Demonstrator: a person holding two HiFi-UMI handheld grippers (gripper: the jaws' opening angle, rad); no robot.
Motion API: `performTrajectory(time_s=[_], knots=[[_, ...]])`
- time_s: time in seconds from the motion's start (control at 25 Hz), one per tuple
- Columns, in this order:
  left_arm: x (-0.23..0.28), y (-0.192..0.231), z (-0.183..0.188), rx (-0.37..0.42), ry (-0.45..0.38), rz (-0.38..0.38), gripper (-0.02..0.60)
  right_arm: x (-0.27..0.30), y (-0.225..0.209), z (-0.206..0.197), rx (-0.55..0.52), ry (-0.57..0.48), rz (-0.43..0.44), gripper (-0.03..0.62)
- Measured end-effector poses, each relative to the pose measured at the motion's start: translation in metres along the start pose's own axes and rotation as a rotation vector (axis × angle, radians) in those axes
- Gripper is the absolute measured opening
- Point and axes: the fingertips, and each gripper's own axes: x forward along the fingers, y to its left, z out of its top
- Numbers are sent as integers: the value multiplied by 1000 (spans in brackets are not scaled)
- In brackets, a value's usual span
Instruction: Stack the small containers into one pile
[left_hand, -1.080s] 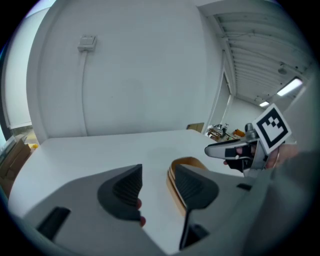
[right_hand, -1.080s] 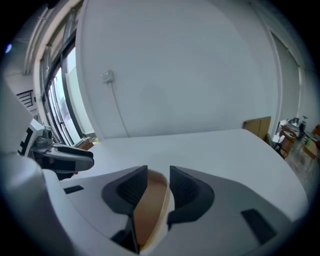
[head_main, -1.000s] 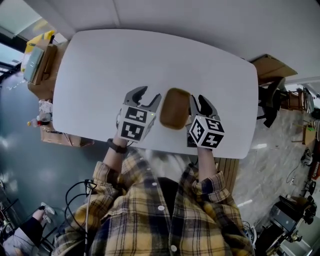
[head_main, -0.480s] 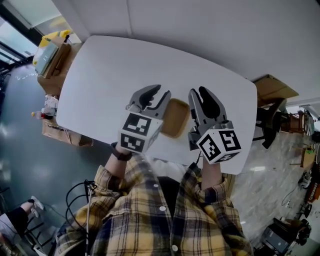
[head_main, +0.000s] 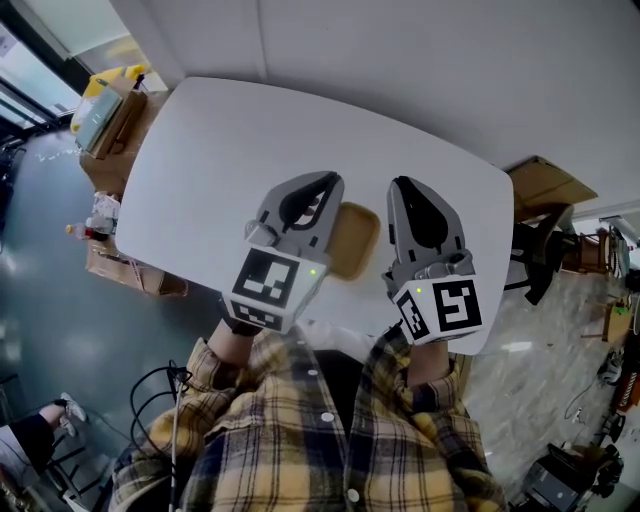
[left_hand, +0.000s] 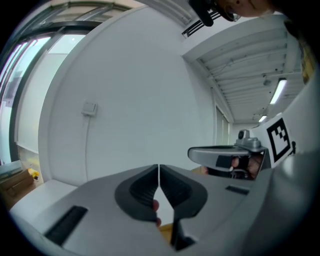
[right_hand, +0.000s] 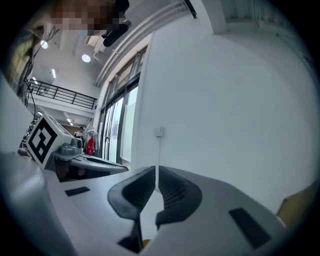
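Note:
One tan pile of small containers (head_main: 355, 236) rests on the white table (head_main: 210, 150) near its front edge, partly hidden behind the grippers. Both grippers are held well above the table, one on each side of the pile, touching nothing. My left gripper (head_main: 328, 180) is shut and empty; in the left gripper view its fingertips (left_hand: 158, 167) meet in front of a bare wall. My right gripper (head_main: 402, 184) has just been closing with nothing between its jaws; its tips (right_hand: 156, 170) now touch.
Cardboard boxes (head_main: 100, 115) stand off the table's left end, and another box (head_main: 545, 160) and a dark office chair (head_main: 540, 215) off its right end. A white wall runs along the table's far side.
Both grippers lifted up off the table toward the camera and went from wide open to shut. The tan pile stayed where it was on the table.

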Motion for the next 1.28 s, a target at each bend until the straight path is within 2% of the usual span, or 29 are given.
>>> performTrajectory(time_s=[0.12,0.28,0.6,1.28], knots=[[-2,6,8,-1,-40,11,18,0,2,3,-16,4,7,20],[-4,5,12,7,-53,2,18,-3,6,4,-51,14,27,15],[1,0,9,48,-26,-28,17,3,4,-3,-19,35,48,15],[5,-2,-1,60,8,-45,17,-4,-1,9,-50,17,20,15]])
